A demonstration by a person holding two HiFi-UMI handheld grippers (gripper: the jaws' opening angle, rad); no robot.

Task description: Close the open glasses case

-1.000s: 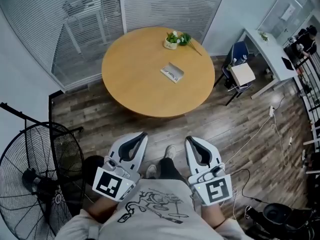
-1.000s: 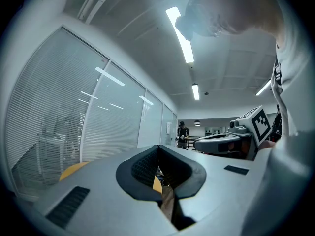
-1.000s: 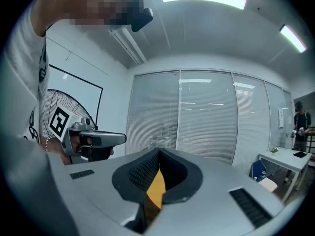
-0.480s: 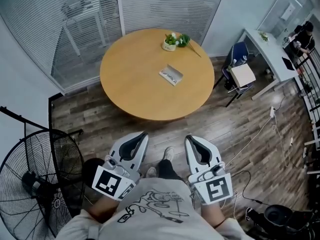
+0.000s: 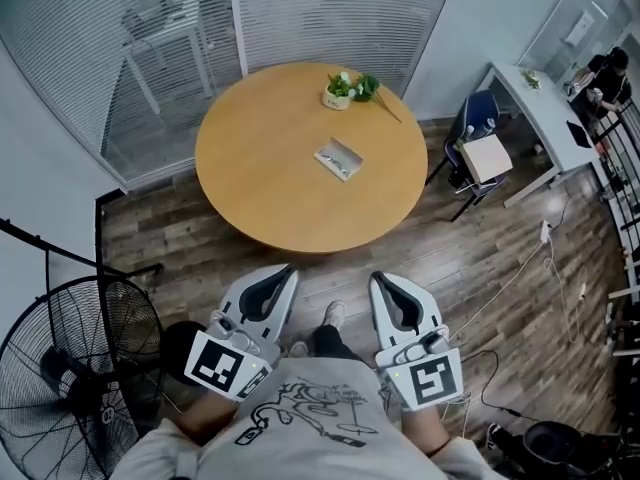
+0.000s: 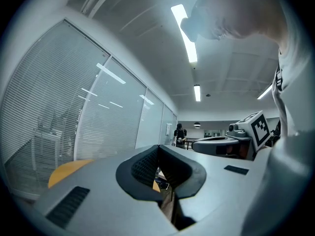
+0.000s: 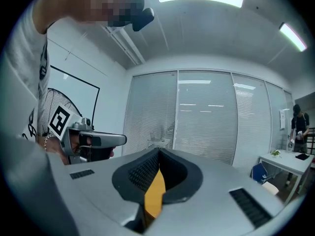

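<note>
The open glasses case (image 5: pixel 339 159) lies near the middle of the round wooden table (image 5: pixel 250 168), with glasses visible inside it. Both grippers are held low in front of the person's torso, far short of the table. In the head view my left gripper (image 5: pixel 287 271) points toward the table's near edge, its jaws closed together and empty. My right gripper (image 5: pixel 377 278) sits beside it, also shut and empty. The left gripper view shows its jaw tips (image 6: pixel 158 147) meeting. In the right gripper view, table wood shows through the slit below the closed tips (image 7: pixel 159 151).
A small potted plant (image 5: pixel 345 86) stands at the table's far edge. A large floor fan (image 5: pixel 70 368) is at the lower left. A chair (image 5: pixel 482 150) and a white desk (image 5: pixel 540 103) stand to the right, with cables (image 5: pixel 520 268) on the wooden floor. Glass partitions with blinds (image 5: pixel 300 13) lie beyond.
The table and case have slid slightly lower in the head view, and the fan has shifted down too. Both grippers keep the same pose and stay shut.
</note>
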